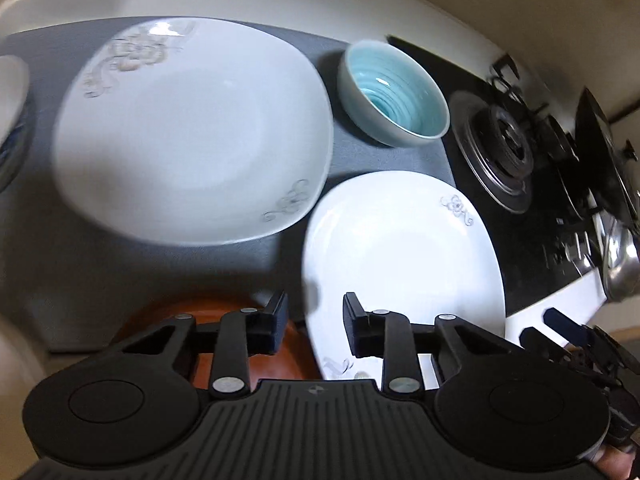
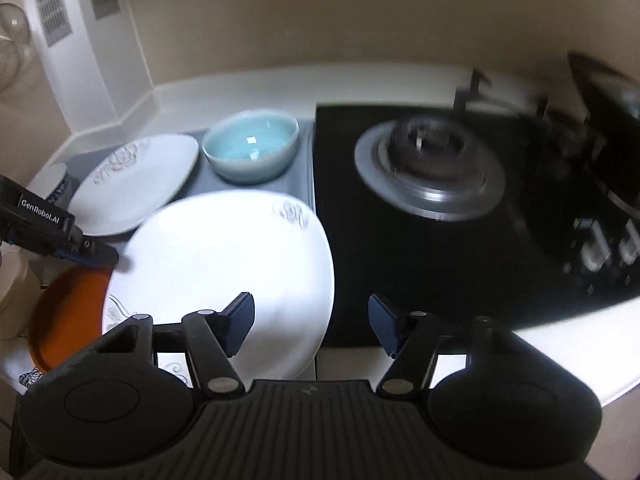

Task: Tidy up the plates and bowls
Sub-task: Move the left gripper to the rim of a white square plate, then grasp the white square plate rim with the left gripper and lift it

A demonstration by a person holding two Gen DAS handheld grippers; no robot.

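Both jaws stand wide and empty. The left gripper (image 1: 315, 320) straddles the near white plate's (image 1: 400, 264) rim; a shallow bite risks slippage onto the orange plate (image 1: 224, 312) beneath.

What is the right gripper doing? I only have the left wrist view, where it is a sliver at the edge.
Observer: The right gripper is open and empty, one finger over the near plate, the other over the stove.
Operator: Does the left gripper touch that plate?
Observer: The left gripper reaches its left rim, above the orange plate; contact is unclear.
Operator: Anything on the wall?
Observer: Vent grilles, upper left.
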